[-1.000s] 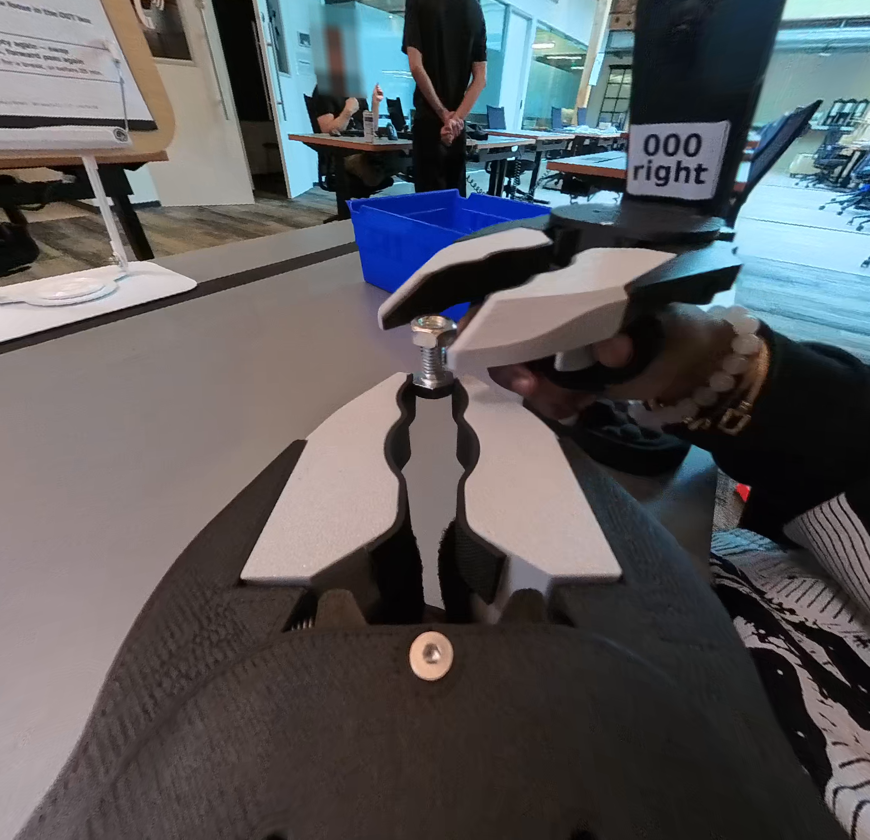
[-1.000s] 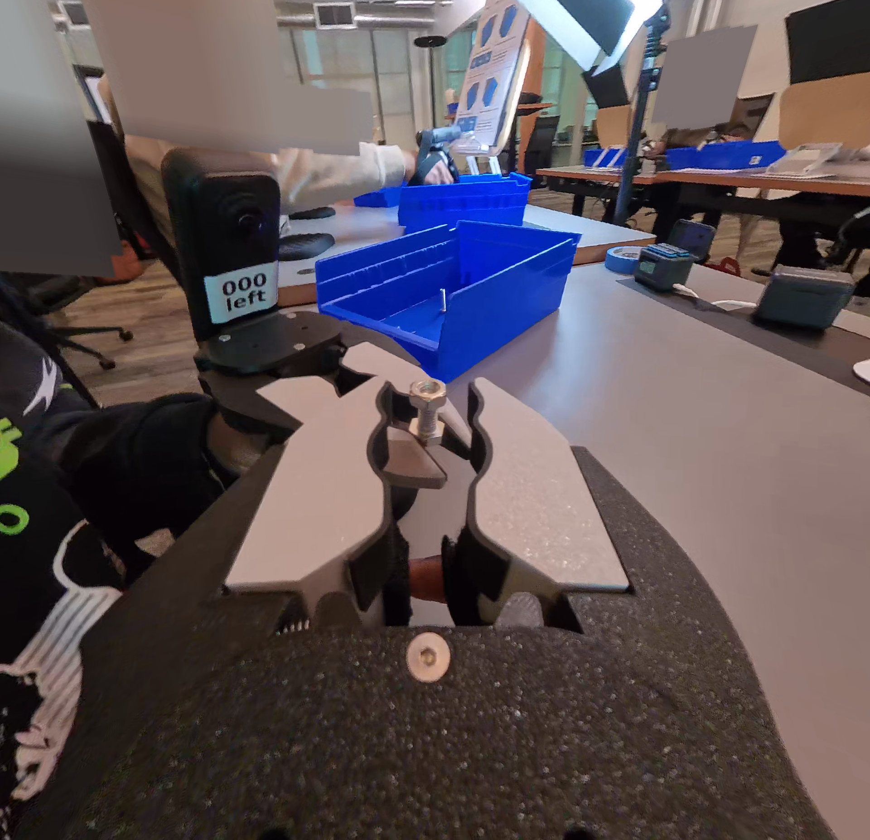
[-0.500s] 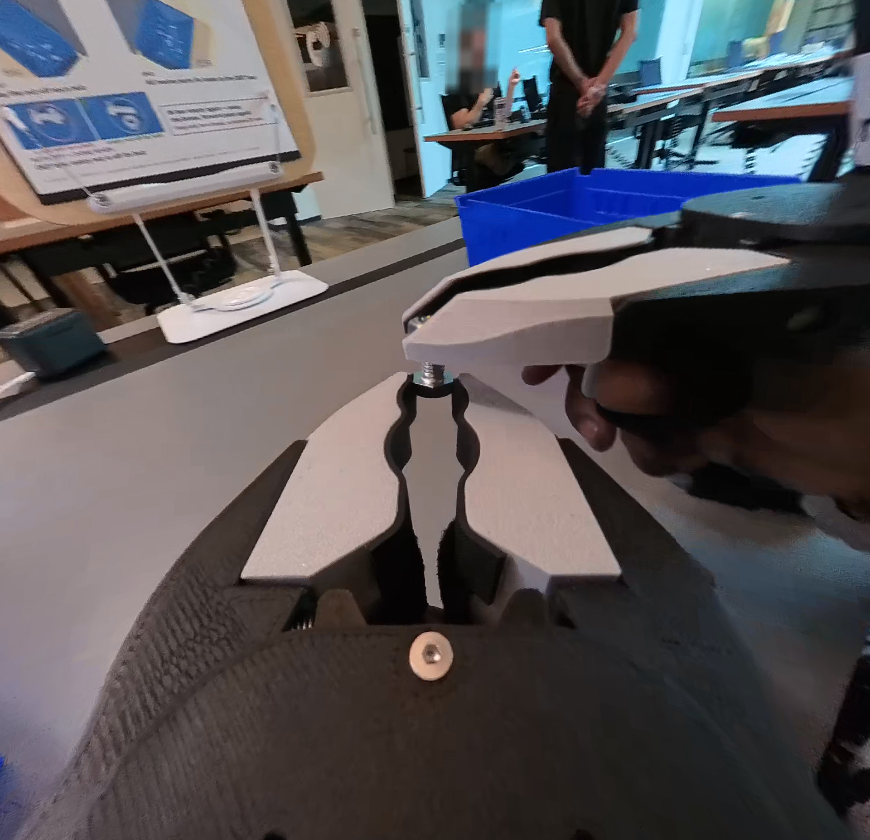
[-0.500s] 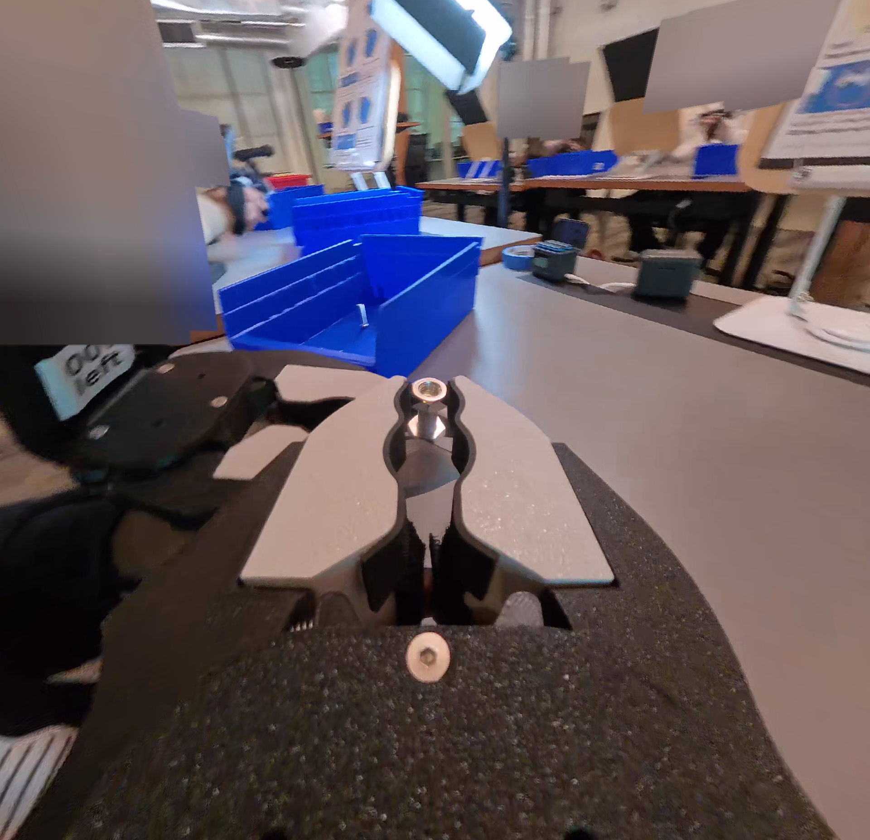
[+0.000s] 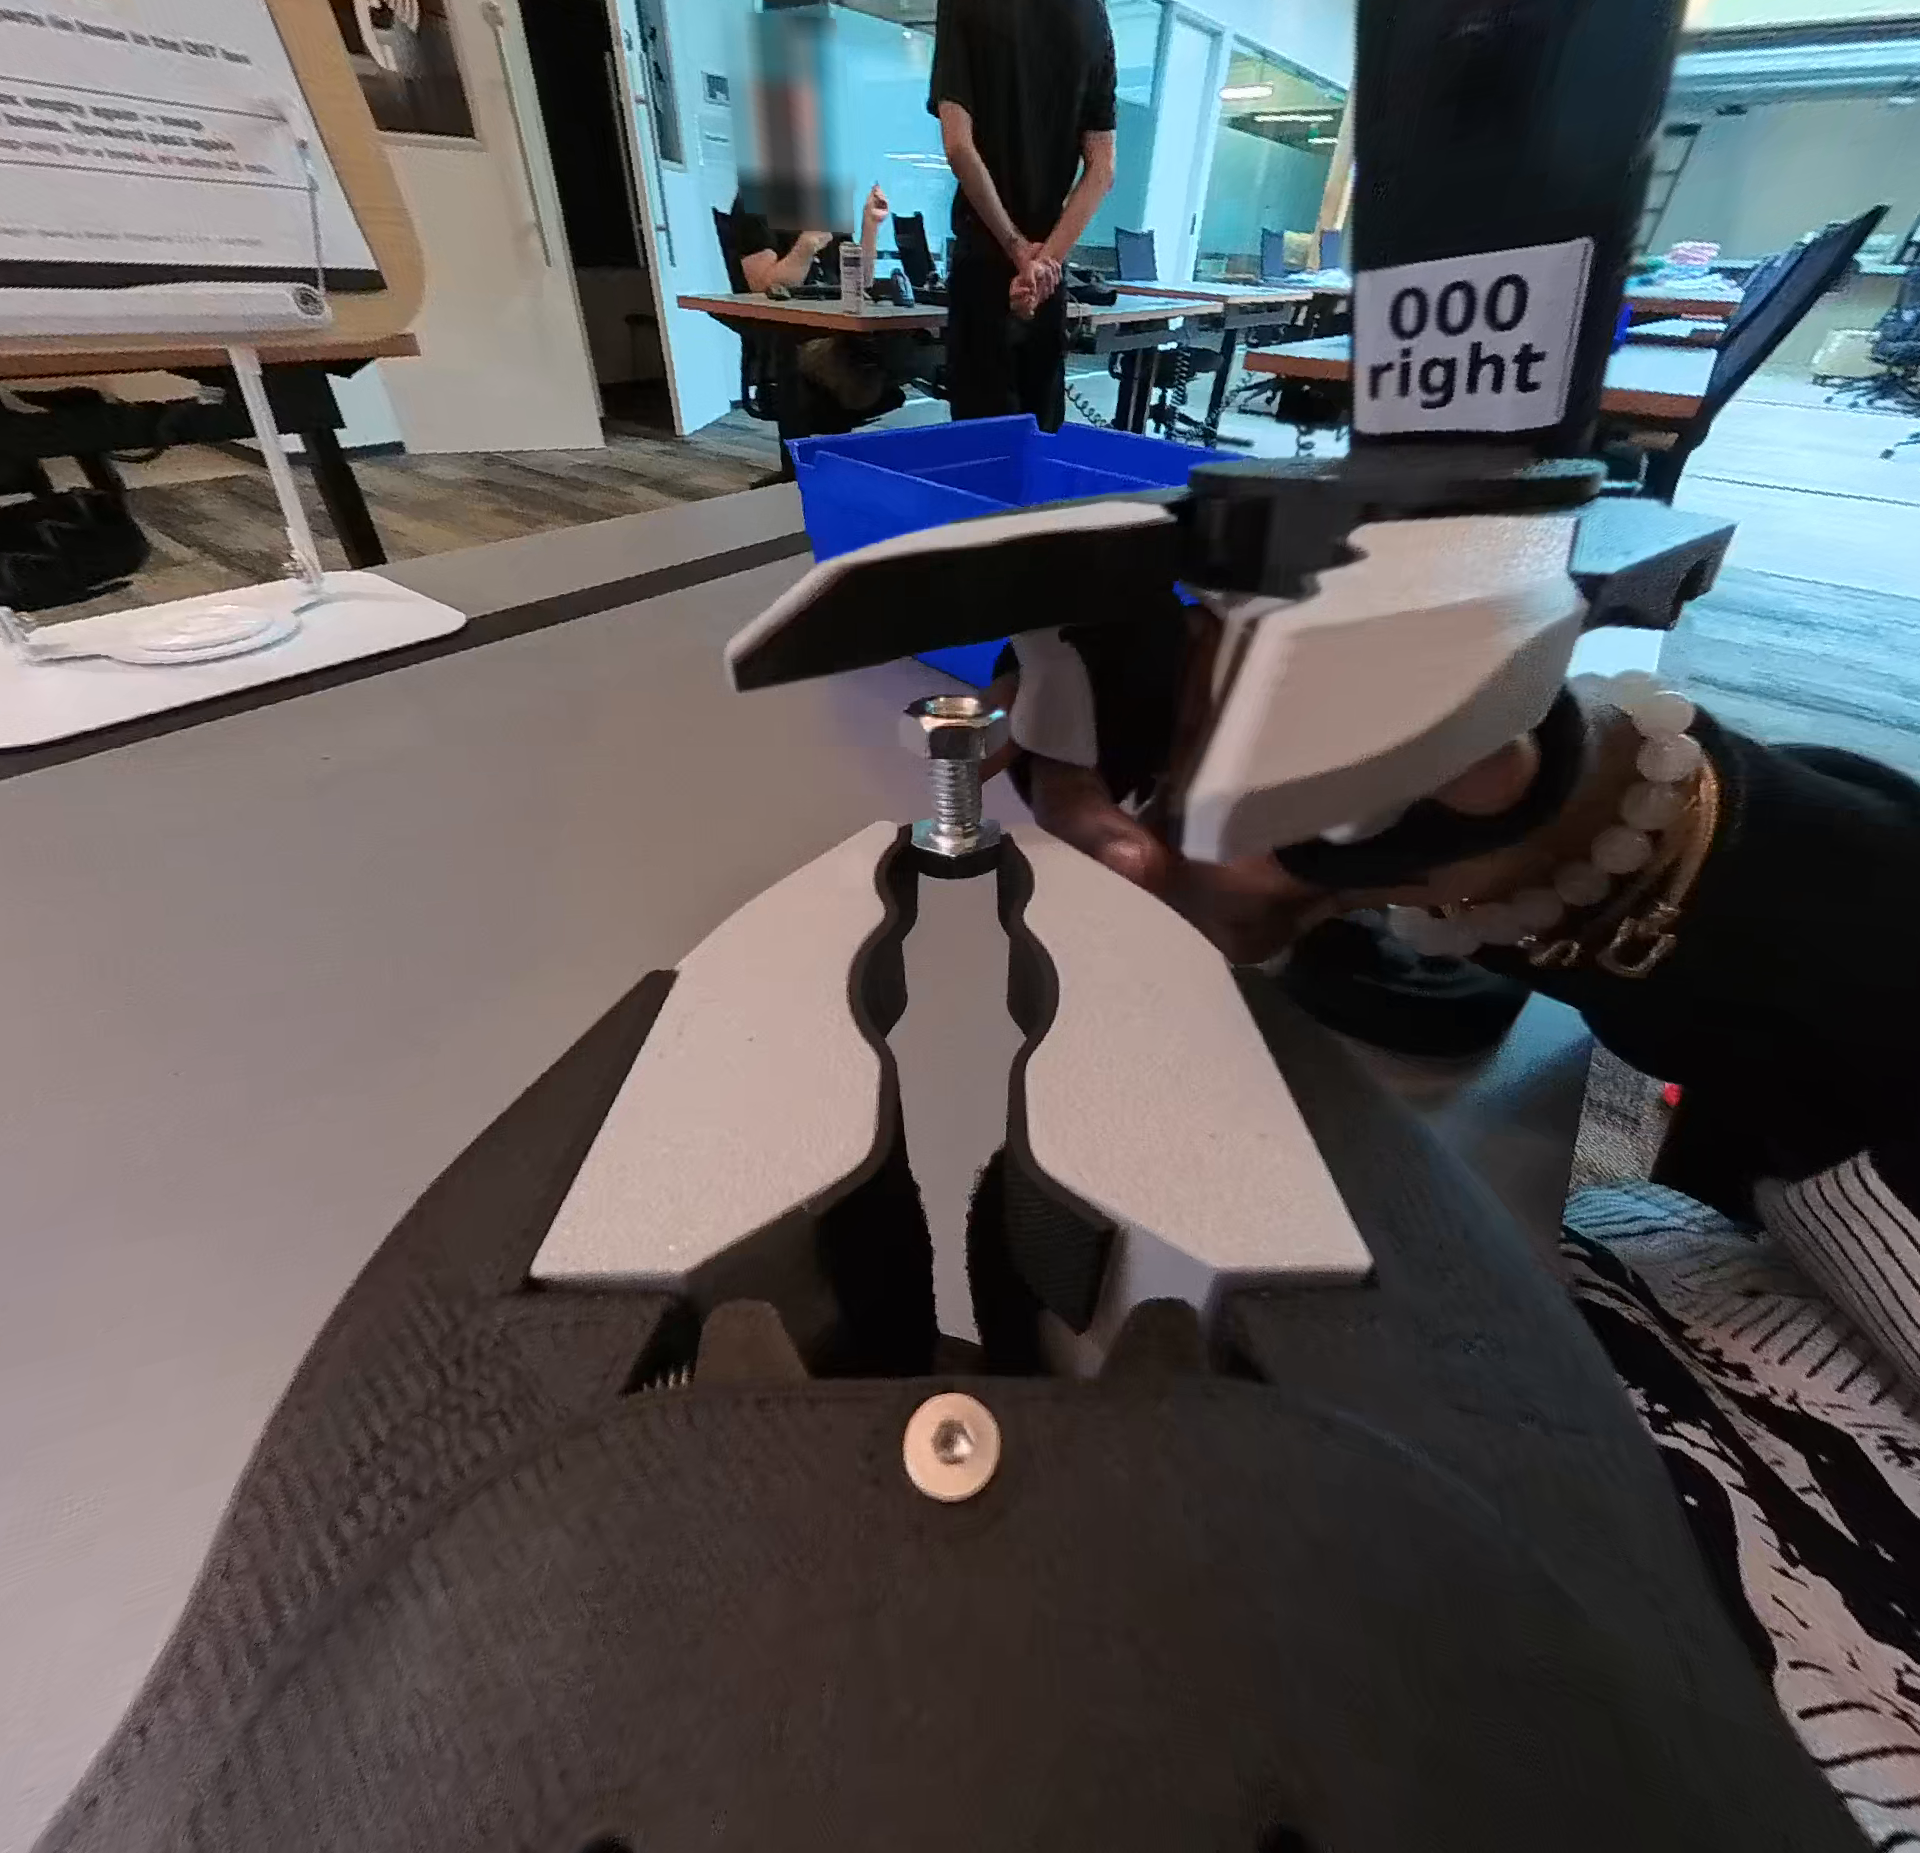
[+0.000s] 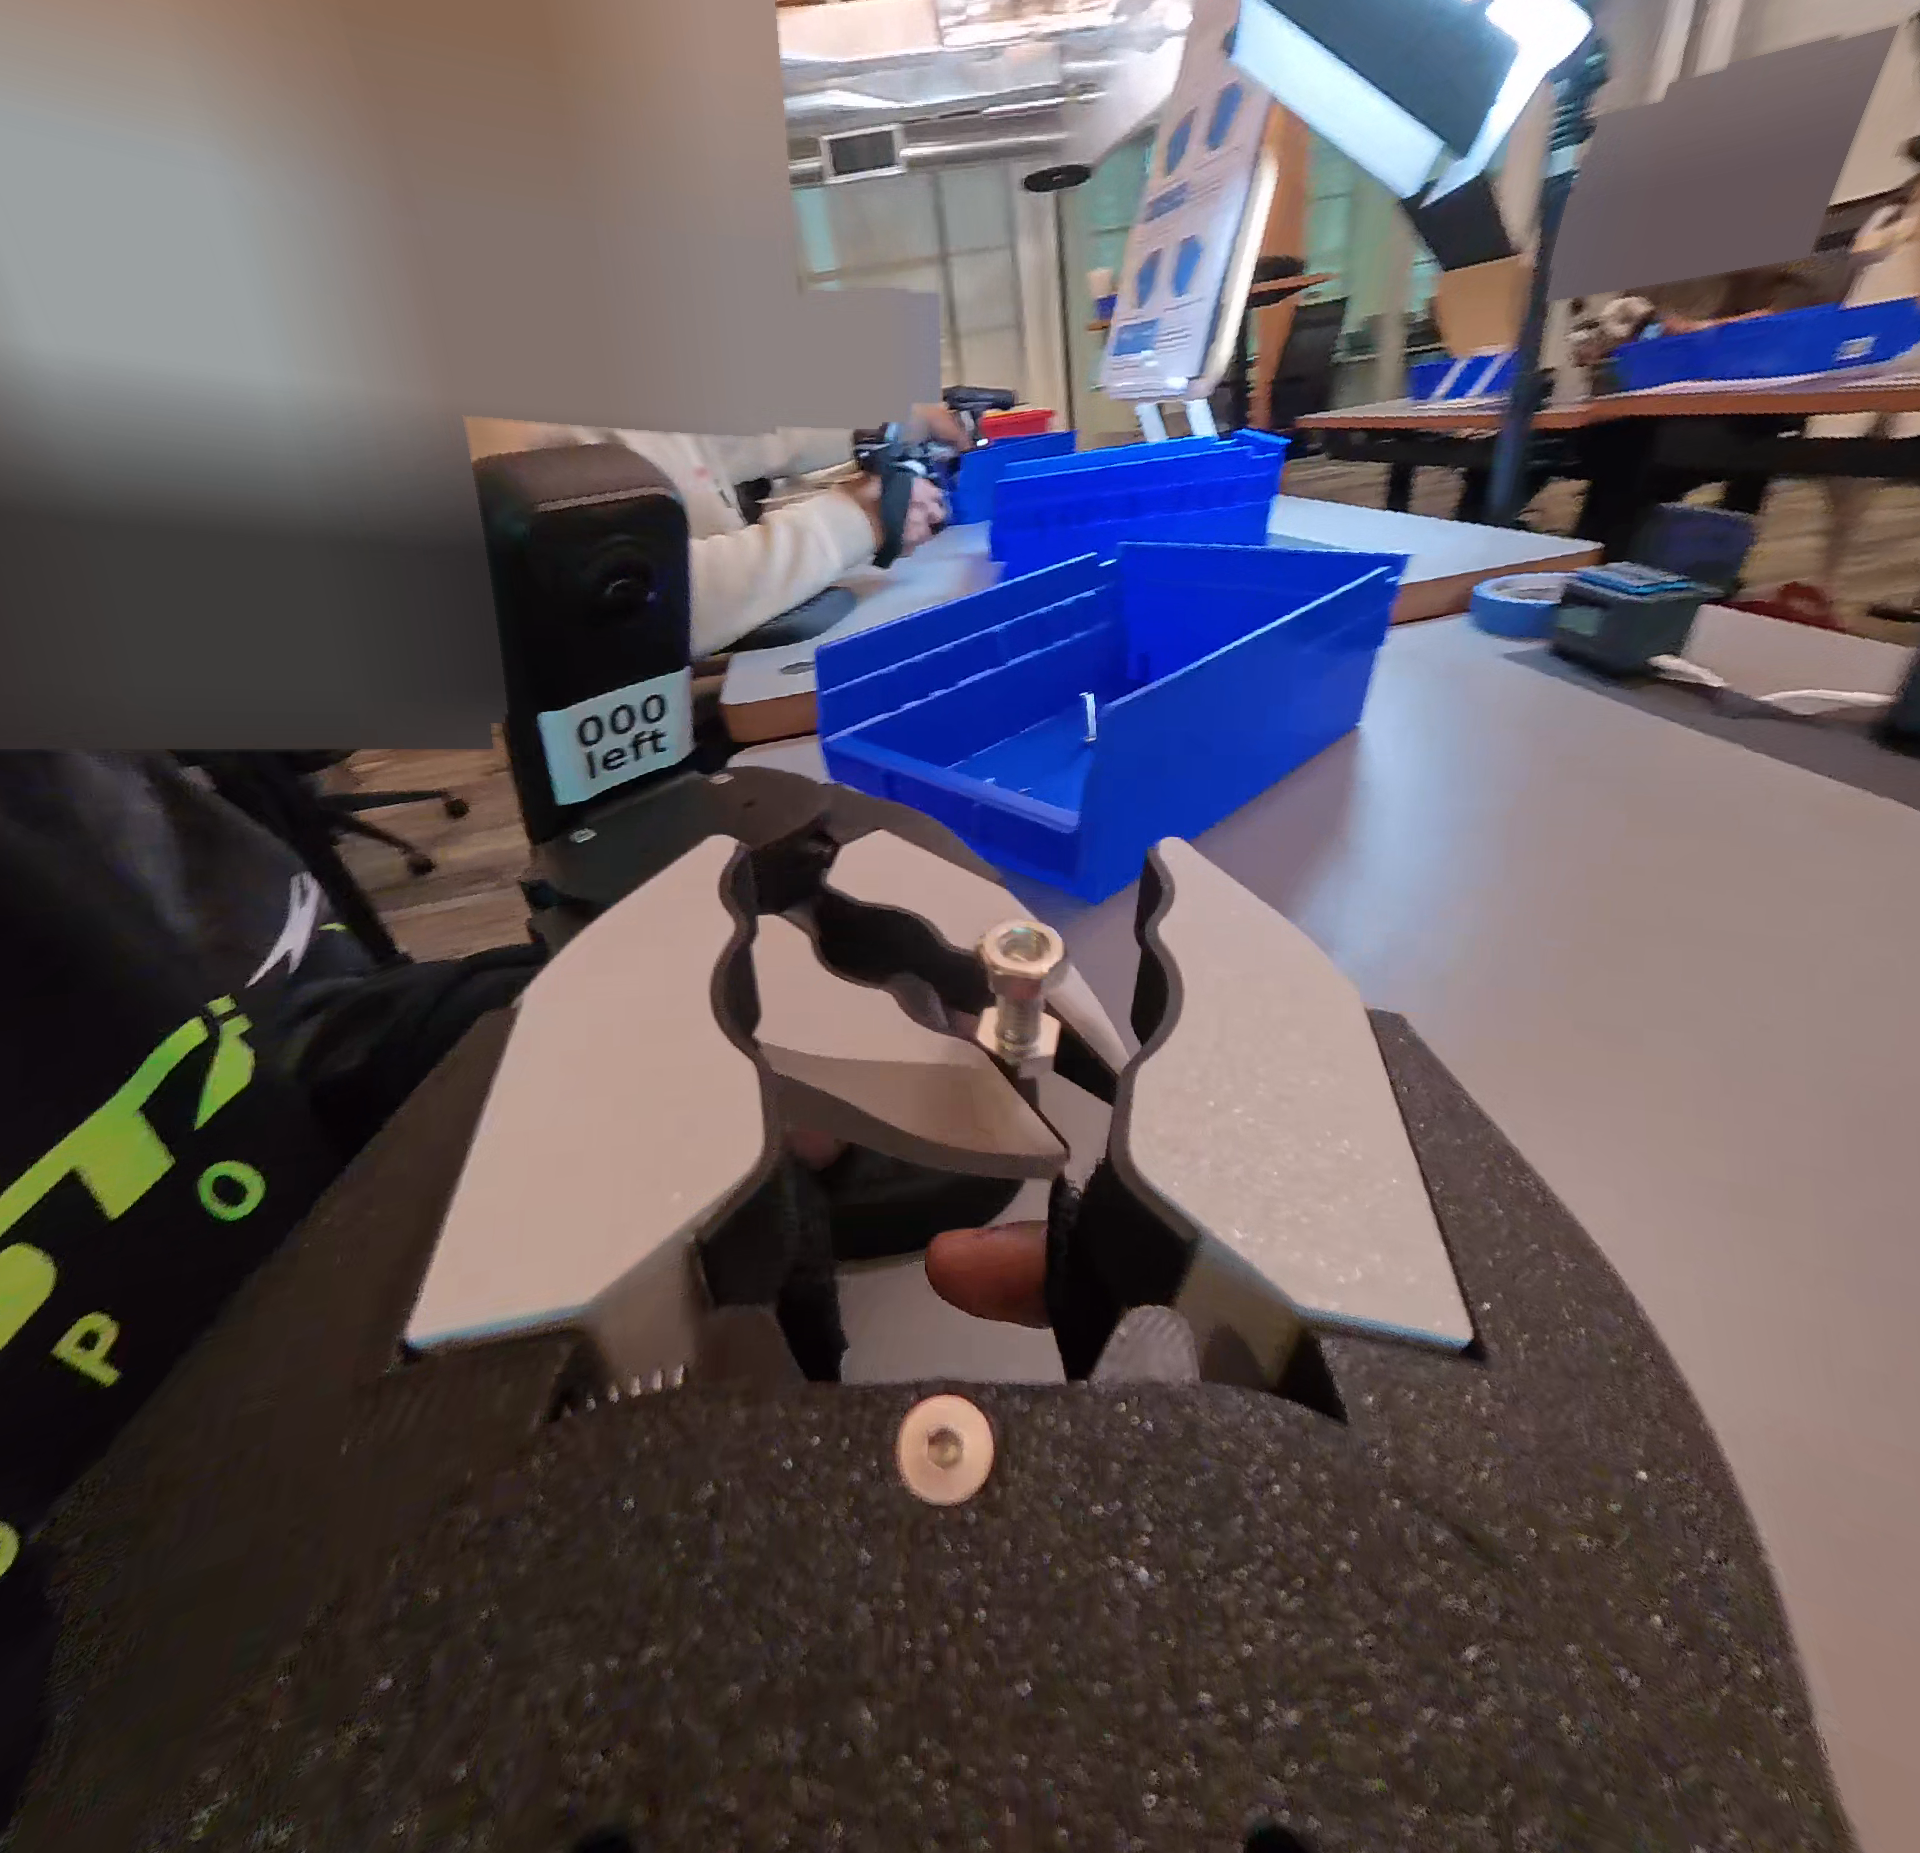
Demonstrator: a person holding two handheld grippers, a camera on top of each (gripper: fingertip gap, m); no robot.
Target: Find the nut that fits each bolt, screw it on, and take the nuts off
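The left gripper, a black textured body with two flat grey fingers, was clamped on the hexagonal head of a short silver steel bolt, its fingertips pressing the head from either side. The bolt stood upright above those fingertips, threaded shank pointing up, and a silver hexagonal nut sat on the top end of the thread, clear of the head below it. The right gripper, of the same black and grey build, stood released with its two fingers spread wide; in its own view the bolt rose between them, nearer the right-hand finger, with open space on both sides of the nut and no pad touching it. From the left wrist view one grey finger of the right gripper reached out just above the nut without resting on it, and the person's hand on that gripper lay just to the right of the bolt, a pale bead bracelet on the wrist. Beyond the bolt, on the flat grey table, sat an open blue plastic bin with ribbed inner walls. Farther back and to the left of the bolt stood a white flat stand base holding a printed board.
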